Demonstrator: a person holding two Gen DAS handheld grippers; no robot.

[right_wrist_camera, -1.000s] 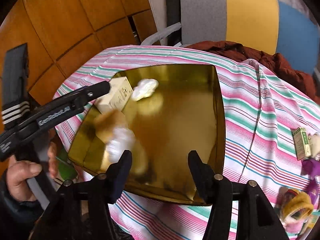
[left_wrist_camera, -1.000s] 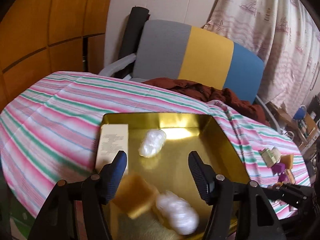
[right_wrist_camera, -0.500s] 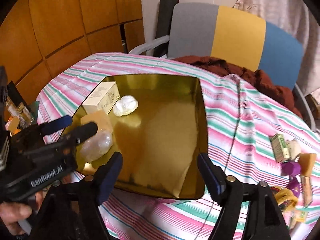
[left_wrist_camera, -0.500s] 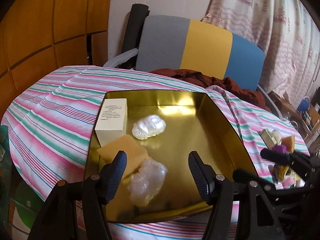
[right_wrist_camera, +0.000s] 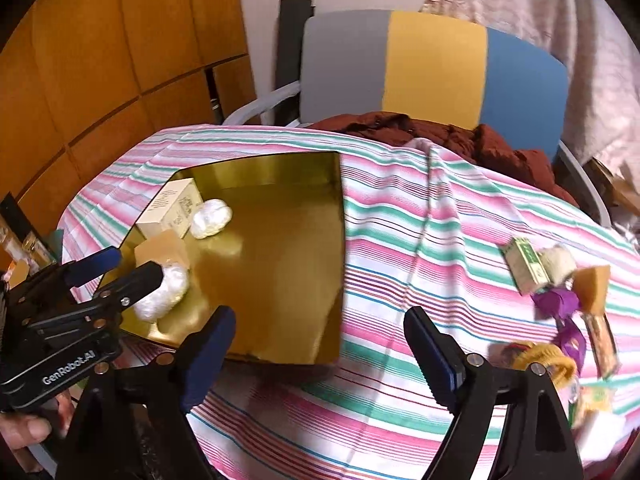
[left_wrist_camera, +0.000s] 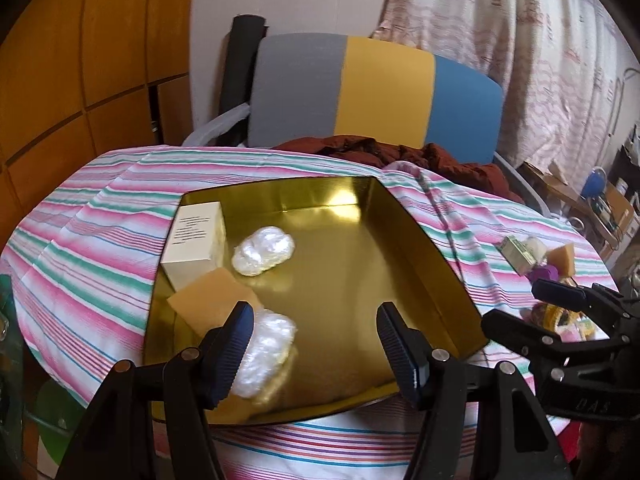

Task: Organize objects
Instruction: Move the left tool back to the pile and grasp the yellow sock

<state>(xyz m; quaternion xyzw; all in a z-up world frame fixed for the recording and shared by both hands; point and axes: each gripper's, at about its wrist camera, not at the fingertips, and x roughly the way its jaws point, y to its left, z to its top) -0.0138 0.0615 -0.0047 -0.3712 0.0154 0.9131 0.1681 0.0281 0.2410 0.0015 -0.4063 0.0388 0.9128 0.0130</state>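
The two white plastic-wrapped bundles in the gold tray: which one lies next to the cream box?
The far bundle, beside the cream box; the other bundle lies nearer the left gripper.

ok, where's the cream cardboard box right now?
The cream cardboard box lies in the gold metal tray's far-left corner in both wrist views, beside a white plastic-wrapped bundle and a tan sponge block.

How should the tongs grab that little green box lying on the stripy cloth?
Grip the green box across its two long sides, coming down from above with the right tongs. It lies flat, and its right end touches a pale fluffy ball, so the ends look less clear.
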